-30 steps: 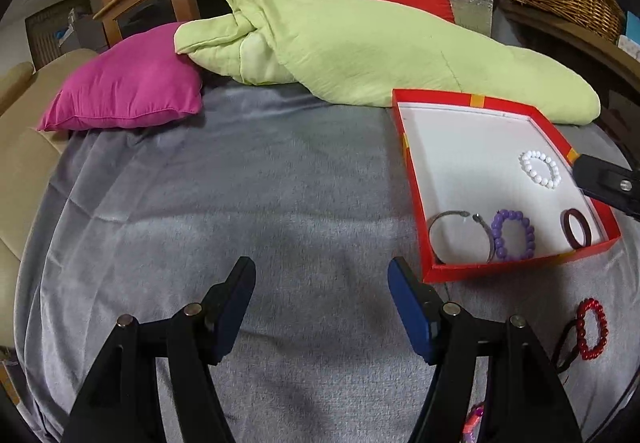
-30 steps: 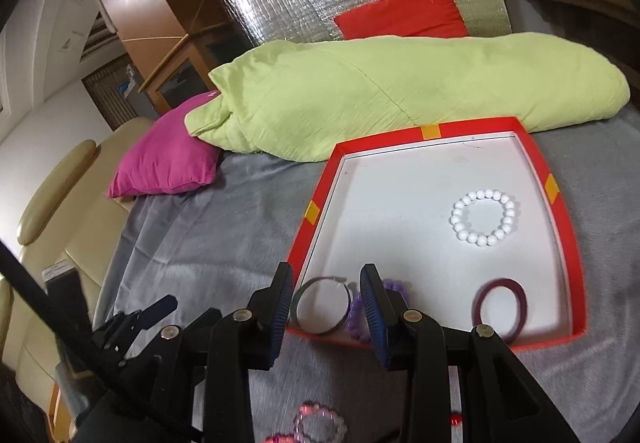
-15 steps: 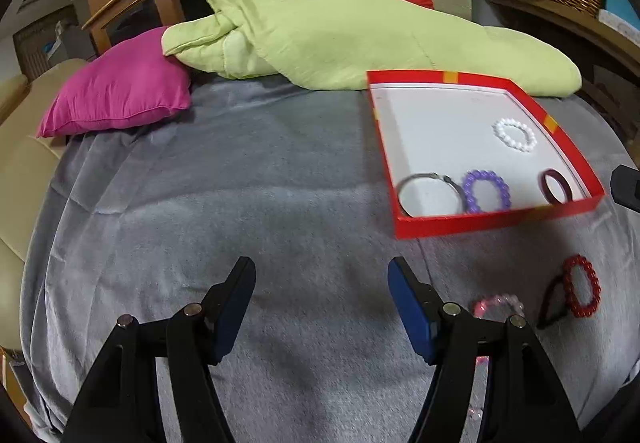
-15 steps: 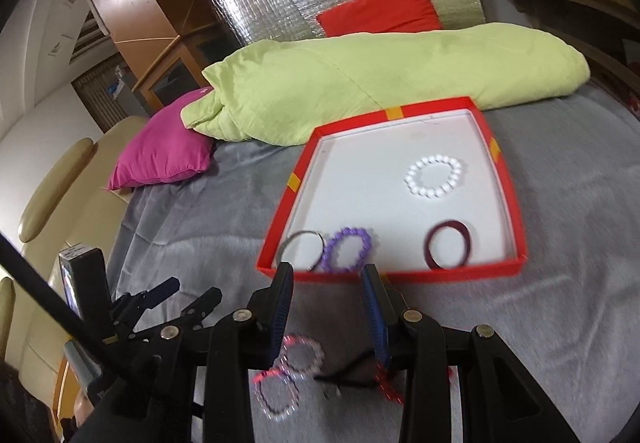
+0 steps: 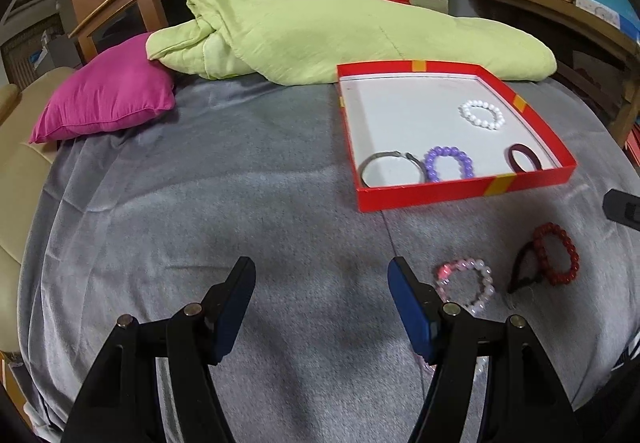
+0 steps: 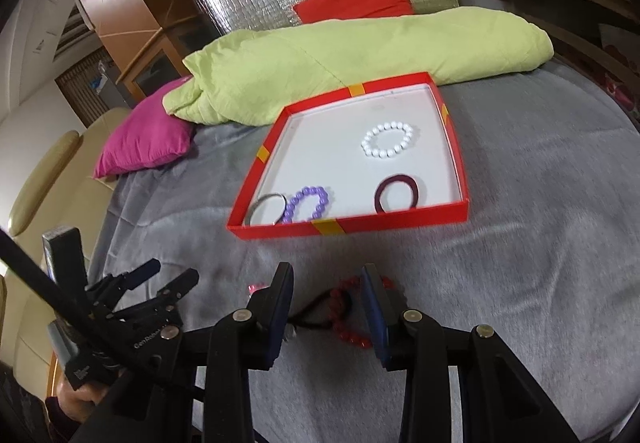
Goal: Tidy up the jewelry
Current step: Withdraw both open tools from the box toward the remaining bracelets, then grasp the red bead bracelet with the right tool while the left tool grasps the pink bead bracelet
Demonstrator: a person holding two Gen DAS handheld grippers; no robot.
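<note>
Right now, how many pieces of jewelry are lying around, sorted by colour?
White bead bracelet: 1
Purple bead bracelet: 1
Silver bangle: 1
Maroon ring band: 1
Pink bead bracelet: 1
Red bead bracelet: 1
Black loop: 1
Total: 7

red box (image 5: 460,197) w/ yellow stripes, purple bracelet (image 5: 449,163), grey blanket (image 5: 200,203)

Six bracelets (image 5: 481,114); one red tray (image 5: 464,194); two cushions (image 5: 108,95)

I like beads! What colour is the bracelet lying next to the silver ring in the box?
Purple bracelet, clearest in the left wrist view.
</note>
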